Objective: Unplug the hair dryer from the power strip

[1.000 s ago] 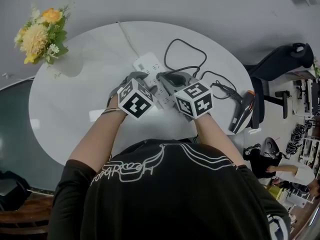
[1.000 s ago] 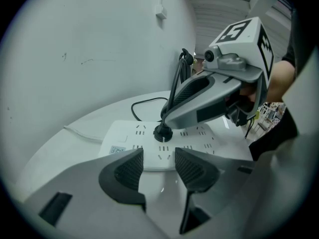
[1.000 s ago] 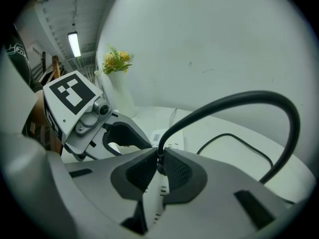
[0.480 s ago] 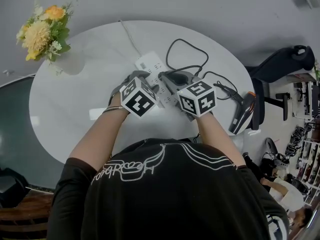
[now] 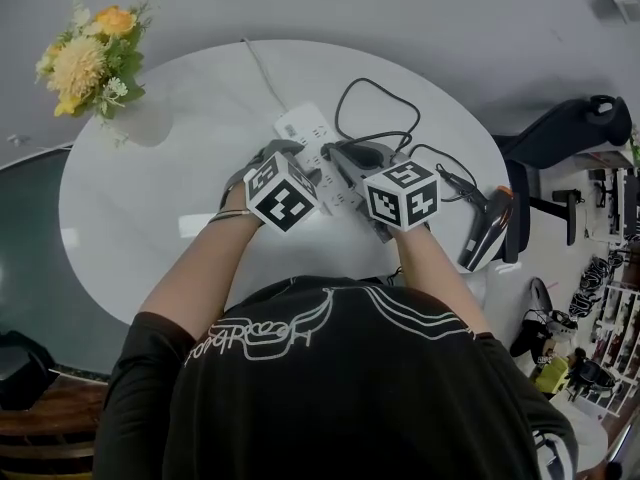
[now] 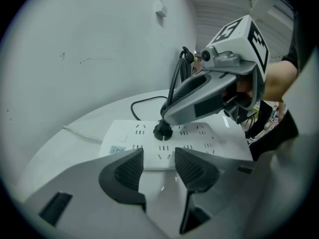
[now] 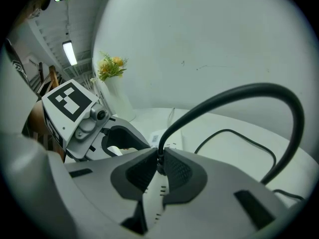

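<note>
Pulling straight up, without rocking, looks like the clean way to free the black plug (image 6: 162, 130) from the white power strip (image 6: 199, 133). The right gripper (image 7: 159, 167) has its ribbed fingers closed narrowly on the plug, where the rubbery cord (image 7: 239, 91) arches out. The left gripper (image 6: 158, 164), fingers wide and empty, hovers at the strip's near edge; pressing that smooth hard plastic down would steady it. The hair dryer (image 5: 487, 223) lies by the glossy round table's (image 5: 150, 198) right rim.
</note>
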`<state>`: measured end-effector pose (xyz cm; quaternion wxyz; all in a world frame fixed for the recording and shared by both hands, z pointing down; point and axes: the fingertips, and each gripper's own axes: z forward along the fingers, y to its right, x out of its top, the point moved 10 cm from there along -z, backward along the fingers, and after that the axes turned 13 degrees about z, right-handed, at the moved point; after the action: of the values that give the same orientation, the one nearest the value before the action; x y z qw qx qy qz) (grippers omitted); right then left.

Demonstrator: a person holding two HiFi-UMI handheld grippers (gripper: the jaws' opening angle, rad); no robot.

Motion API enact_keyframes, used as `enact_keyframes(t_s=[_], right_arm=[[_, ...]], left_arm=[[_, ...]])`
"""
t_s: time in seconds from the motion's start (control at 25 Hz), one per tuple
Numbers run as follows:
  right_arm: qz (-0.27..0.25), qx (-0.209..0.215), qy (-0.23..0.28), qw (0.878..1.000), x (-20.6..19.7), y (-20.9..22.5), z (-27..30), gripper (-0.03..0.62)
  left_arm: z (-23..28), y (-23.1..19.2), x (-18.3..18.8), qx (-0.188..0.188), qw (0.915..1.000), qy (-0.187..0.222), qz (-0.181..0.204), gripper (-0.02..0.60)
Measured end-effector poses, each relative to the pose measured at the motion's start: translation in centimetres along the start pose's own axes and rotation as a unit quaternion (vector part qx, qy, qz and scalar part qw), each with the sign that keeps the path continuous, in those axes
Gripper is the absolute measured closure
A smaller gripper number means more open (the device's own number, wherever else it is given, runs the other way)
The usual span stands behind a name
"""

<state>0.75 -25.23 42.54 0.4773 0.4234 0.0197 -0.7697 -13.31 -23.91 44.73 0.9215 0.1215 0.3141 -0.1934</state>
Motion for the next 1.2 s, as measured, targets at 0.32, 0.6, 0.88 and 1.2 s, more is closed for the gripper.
enact_keyframes(t_s=[0.32, 0.6, 0.88, 1.2], right_arm=[[0.000, 0.011, -0.005, 1.000, 0.1, 0.1, -0.1, 0.569], [-0.006, 0.005, -0.007, 1.000, 0.1, -0.3, 0.1, 0.569], [0.006, 0.016, -0.004, 1.000, 0.3, 0.1, -0.3, 0.569], [-0.028, 0.008, -0.012, 0.999, 0.3, -0.9, -0.2, 0.569]], left_arm=[[0.0, 0.0, -0.1, -0.002, 1.0000, -0.003, -0.002, 0.385], [0.1, -0.1, 0.1, -0.005, 0.9999, -0.009, 0.001, 0.383], [0.1, -0.1, 0.2, -0.007, 0.9999, -0.013, -0.004, 0.383], [0.2, -0.2, 0.3, -0.011, 0.9998, -0.019, 0.001, 0.383]])
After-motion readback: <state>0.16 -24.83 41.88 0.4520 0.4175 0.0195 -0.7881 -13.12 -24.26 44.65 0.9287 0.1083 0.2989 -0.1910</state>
